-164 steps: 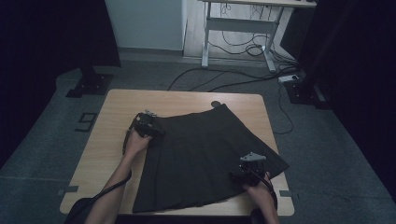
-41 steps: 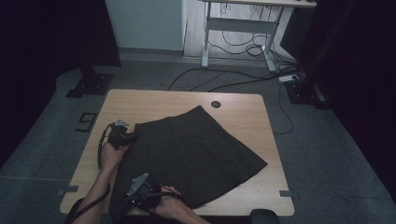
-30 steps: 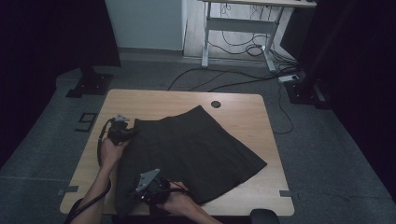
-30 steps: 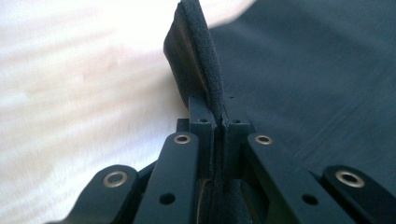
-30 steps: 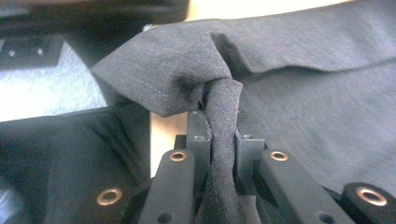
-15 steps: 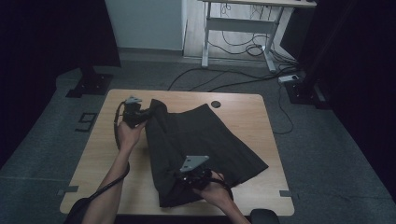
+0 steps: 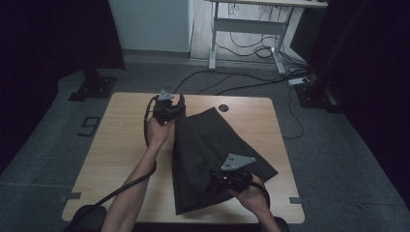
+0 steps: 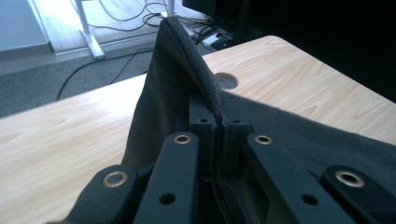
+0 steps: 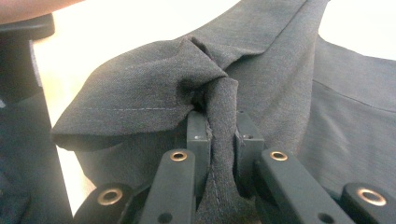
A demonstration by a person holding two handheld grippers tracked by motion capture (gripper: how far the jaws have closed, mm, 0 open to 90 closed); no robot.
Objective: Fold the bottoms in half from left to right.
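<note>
A dark grey skirt (image 7: 212, 150) lies partly folded over itself on the wooden table (image 7: 121, 145). My left gripper (image 7: 174, 113) is at the skirt's far left corner, shut on its waistband edge (image 8: 187, 60), which stands up as a ridge between the jaws. My right gripper (image 7: 217, 181) is at the near side, shut on a bunched hem (image 9: 219, 107) lifted off the table. In the right gripper view the cloth (image 9: 154, 88) drapes over both jaws. The left half of the skirt is folded across toward the right half.
A round cable hole (image 7: 223, 108) sits in the table's far edge beside the skirt. Bare tabletop stretches to the left. On the floor behind are a desk frame (image 7: 251, 34), cables (image 7: 241, 82) and a black stand base (image 7: 94, 89).
Both grippers have carried the skirt's left edge rightward and slightly up, folding it over the rest. The skirt now covers a narrower strip of the table than half a second ago.
</note>
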